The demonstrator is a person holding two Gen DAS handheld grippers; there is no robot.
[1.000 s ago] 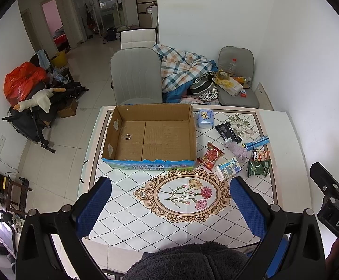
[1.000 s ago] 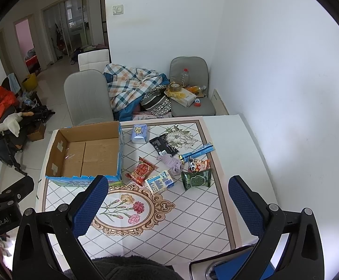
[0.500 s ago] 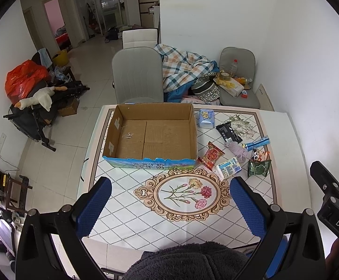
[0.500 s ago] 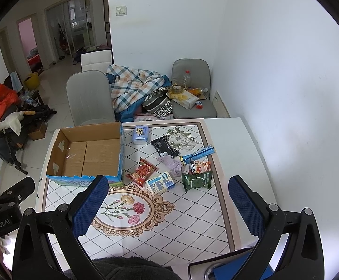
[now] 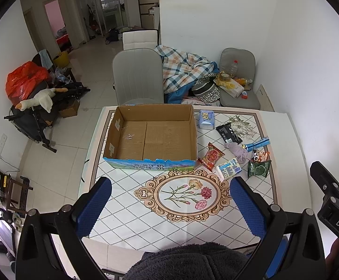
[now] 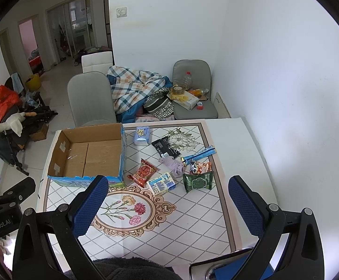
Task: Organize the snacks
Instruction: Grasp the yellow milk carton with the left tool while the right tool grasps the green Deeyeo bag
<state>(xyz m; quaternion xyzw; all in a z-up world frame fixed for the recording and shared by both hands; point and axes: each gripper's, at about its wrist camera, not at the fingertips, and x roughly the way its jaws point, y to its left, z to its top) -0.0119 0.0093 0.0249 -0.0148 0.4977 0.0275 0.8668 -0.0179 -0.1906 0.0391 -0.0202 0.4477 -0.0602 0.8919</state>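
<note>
Left wrist view: the left tongs [image 5: 169, 204] are spread wide and hold nothing, poised above the near part of the bench [image 5: 286, 144]. An empty cardboard box [image 5: 151, 137] sits on the far left of the bench's patterned cover. The snacks lie to the right of the box: a blue tissue-style pack [image 5: 206, 119] at the far edge, a black packet [image 5: 229, 133], a red packet [image 5: 211, 156] just beside the box's near right corner, a white-and-blue packet [image 5: 229, 168] next to it, a green packet [image 5: 258, 168] standing upright, and a blue stick packet [image 5: 258, 143]. The right tongs [image 5: 333, 182] show at the right edge of the frame. Right wrist view: the right tongs [image 6: 169, 206] are likewise spread wide and empty, above the near edge of the bench [image 6: 244, 149]. The cardboard box [image 6: 90, 154] lies left of centre; the red packet [image 6: 143, 172], white-and-blue packet [image 6: 161, 182], green packet [image 6: 198, 182] and black packet [image 6: 164, 148] are clustered between the fingers' line of sight, all apart from the tongs.
</note>
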